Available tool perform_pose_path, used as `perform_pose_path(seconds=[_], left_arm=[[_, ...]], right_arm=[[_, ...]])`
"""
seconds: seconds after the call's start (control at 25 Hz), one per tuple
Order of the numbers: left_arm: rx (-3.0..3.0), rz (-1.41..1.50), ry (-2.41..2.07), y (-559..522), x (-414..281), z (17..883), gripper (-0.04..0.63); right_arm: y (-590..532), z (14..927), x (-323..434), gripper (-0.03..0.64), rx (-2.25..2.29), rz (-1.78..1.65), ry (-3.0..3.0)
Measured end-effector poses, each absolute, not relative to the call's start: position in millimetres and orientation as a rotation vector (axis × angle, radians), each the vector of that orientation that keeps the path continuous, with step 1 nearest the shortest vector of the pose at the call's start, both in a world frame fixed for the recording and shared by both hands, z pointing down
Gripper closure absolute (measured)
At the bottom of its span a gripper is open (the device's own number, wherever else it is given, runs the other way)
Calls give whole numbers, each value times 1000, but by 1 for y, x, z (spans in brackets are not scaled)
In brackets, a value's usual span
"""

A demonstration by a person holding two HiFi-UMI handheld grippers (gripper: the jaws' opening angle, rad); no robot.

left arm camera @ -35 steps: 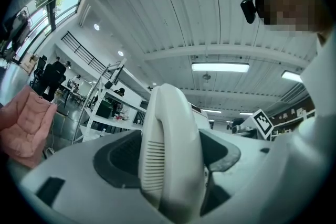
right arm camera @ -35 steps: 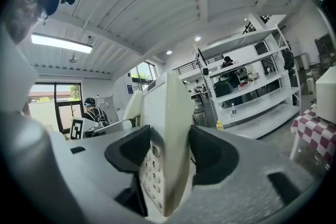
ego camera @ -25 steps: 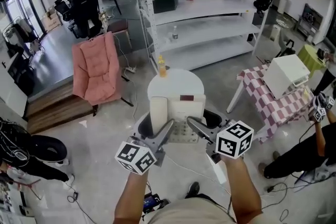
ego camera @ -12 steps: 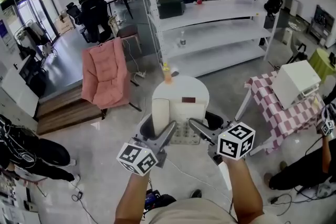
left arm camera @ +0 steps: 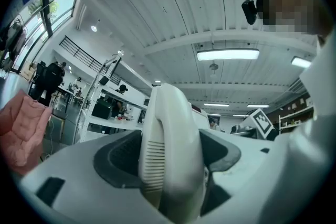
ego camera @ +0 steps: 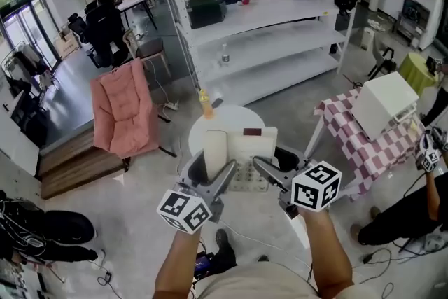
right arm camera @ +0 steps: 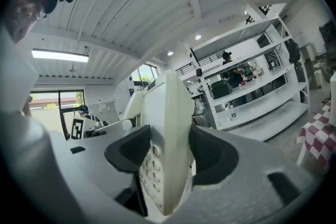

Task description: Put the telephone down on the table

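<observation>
Cream plastic telephone (ego camera: 238, 154), handset and keypad base together, hangs in the air between both claws. In the head view it sits in front of the person and over the near edge of the round white surface (ego camera: 225, 115), not resting on it. The left claw (ego camera: 225, 171) is clenched on the handset side, its dark pads pressed against the rounded receiver. The right claw (ego camera: 262, 166) is clamped on the keypad side, pads flat against the edge of the base. Compared with a second ago, the grip and the telephone's place between the two claws look the same. What has shifted is the room around them: the orange bottle (ego camera: 205, 103) at the surface's far edge, the pink armchair (ego camera: 124, 108) and the white shelving (ego camera: 266, 17) have slid sideways, so the person has probably turned or stepped a little. For the task, the carry goes on: lowering has not begun, and both claws should stay clenched until the base sits flat.
</observation>
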State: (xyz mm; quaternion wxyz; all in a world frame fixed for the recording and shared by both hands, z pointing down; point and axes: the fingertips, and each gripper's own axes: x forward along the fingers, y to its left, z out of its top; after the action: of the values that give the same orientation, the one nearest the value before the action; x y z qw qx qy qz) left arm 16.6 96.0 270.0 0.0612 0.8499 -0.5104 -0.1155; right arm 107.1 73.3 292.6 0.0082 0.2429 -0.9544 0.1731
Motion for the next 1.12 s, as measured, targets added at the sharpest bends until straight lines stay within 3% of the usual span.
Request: perform_pose_path(seconds=[1.12], left_arm=[[2723, -328, -1137, -74, -64, 283, 265]], right_arm=[[-70, 305, 30, 391, 1178, 581, -2850]])
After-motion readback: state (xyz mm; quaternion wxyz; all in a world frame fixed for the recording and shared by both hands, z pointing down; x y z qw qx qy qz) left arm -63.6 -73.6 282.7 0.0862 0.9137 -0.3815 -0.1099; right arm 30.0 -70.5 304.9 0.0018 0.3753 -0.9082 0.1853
